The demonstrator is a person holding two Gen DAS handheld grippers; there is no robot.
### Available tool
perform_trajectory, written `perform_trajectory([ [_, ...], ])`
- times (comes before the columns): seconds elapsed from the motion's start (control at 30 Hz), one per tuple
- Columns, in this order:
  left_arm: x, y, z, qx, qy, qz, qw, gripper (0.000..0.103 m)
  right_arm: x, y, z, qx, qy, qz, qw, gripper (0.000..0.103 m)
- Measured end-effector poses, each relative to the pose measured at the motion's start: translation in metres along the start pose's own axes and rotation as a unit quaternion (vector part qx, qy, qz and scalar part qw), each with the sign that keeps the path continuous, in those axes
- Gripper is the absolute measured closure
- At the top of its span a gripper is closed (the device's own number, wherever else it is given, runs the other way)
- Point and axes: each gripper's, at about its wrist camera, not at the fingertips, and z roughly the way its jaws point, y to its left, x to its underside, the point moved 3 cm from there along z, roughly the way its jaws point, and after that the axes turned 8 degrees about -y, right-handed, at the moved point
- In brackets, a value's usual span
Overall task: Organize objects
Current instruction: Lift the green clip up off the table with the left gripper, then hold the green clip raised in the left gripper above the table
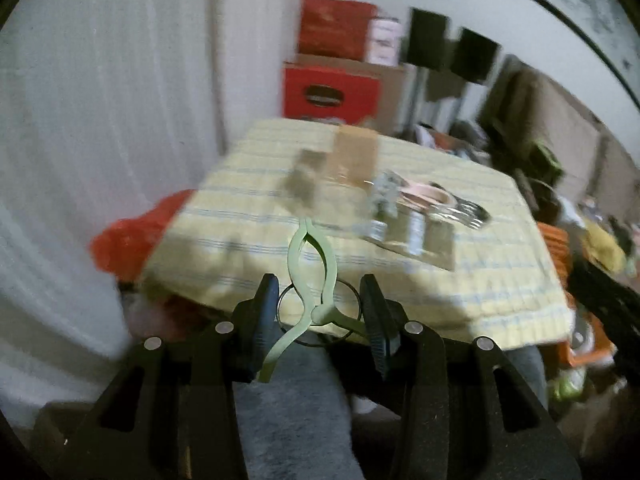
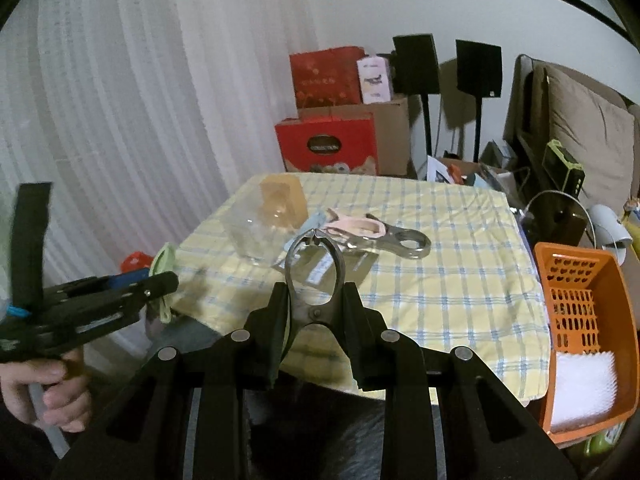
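Right wrist: steel clip point(image 2: 316, 276) gripped

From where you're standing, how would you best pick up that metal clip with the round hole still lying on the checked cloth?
Grip the metal clip across its narrow middle, between the holed end and the pink clip overlapping its far end. It lies flat, long axis running left to right, so come from above with one finger on each long edge. Both grippers already hold clips, so one must be freed first.
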Motion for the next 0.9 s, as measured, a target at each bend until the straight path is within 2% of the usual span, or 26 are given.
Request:
perform_trajectory([
  [0.07, -0.004, 0.002, -0.008, -0.005, -0.011, -0.010, 0.9999, 0.064, -0.001, 0.007, -0.008, -0.008, -0.006, -0.007, 1.000, 0.077],
  [0.23, -0.013, -0.005, -0.028, -0.025, -0.047, 0.003, 0.9986, 0.064, -0.002, 0.015, -0.033, -0.010, -0.027, -0.026, 0.999, 0.077],
  [0.3, -0.013, -0.006, -0.034, -0.054, -0.065, 0.008, 0.9964, 0.064, 0.001, 0.012, -0.045, -0.022, -0.026, -0.015, 0.999, 0.077],
  [0.37, -0.010, -0.005, -0.037, -0.064, -0.074, 0.001, 0.9952, 0.064, 0.004, 0.011, -0.056, -0.034, -0.027, -0.012, 0.999, 0.077],
  [0.57, -0.004, -0.018, -0.039, -0.051, -0.073, -0.013, 0.9960, 0.064, 0.018, -0.003, -0.082, -0.013, -0.027, -0.046, 0.998, 0.077],
  [0.63, -0.010, -0.019, -0.045, -0.058, -0.085, -0.012, 0.9947, 0.064, 0.025, -0.019, -0.082, 0.009, -0.016, -0.045, 0.999, 0.077],
  [0.8, -0.020, -0.016, -0.060, -0.071, -0.105, -0.011, 0.9919, 0.064, 0.021, -0.046, -0.091, 0.012, -0.020, -0.018, 1.000, 0.077],
  [0.9, -0.022, -0.016, -0.066, -0.075, -0.117, -0.010, 0.9902, 0.064, 0.016, -0.047, -0.099, 0.016, -0.020, -0.046, 0.999, 0.077],
])
